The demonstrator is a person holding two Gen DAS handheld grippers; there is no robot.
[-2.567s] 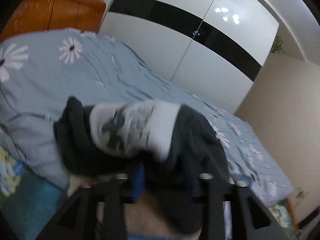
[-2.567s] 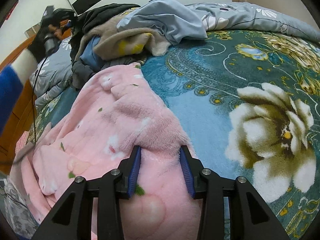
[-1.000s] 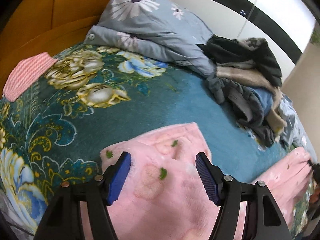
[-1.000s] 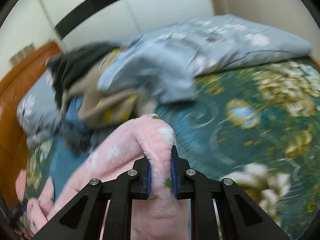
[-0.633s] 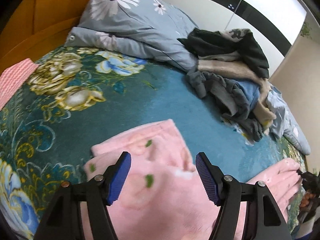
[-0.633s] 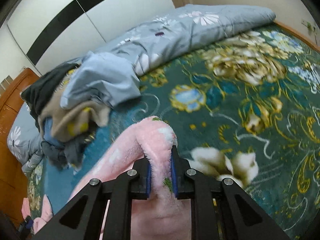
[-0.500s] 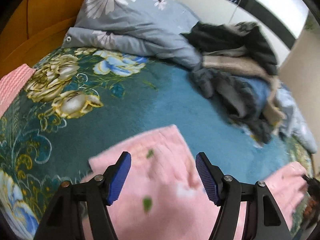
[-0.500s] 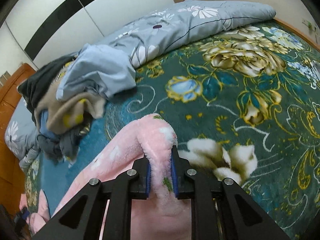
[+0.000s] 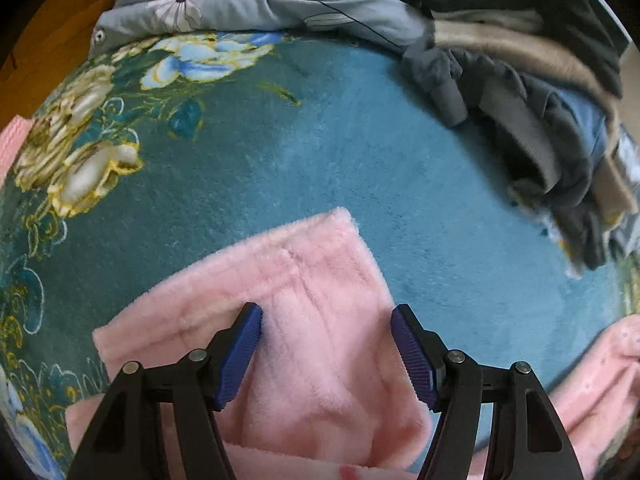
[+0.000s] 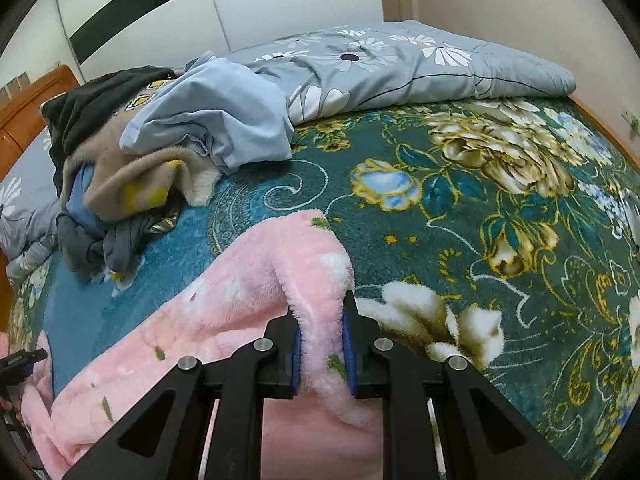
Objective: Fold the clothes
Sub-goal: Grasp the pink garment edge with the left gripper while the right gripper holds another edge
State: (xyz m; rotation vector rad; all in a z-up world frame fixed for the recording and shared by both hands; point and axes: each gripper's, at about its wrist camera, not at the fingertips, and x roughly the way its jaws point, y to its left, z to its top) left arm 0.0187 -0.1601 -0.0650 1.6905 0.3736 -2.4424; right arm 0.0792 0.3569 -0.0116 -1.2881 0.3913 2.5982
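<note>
Since half a second ago the left gripper [image 9: 326,354] has come lower and closer over the pink fleece garment [image 9: 320,312]: the pink end now fills the lower centre of the left wrist view, where before more teal blanket [image 9: 280,152] showed around it. The right wrist view has hardly changed.

The left gripper's blue pads [image 9: 240,354] stand spread wide, one on each side of the garment's squared end, with nothing between them pressed. The right gripper [image 10: 322,350] is pressed together on a raised ridge of the same pink fleece garment [image 10: 224,304], pinching it at the lower centre of its frame.

By my reading the fold is only beginning. The garment lies stretched across the teal blanket, one end pinched and the other not yet gripped. The unsorted heap of clothes [image 9: 532,92] at the upper right of the left view looks untouched, so most of the work remains.

The left view alone shows the garment's flat, seamed end and its corner. The right view alone shows the long run of fleece trailing to the lower left of the frame, the grey flowered quilt [image 10: 400,64] across the top, and the white wardrobe doors [image 10: 200,4] behind.
</note>
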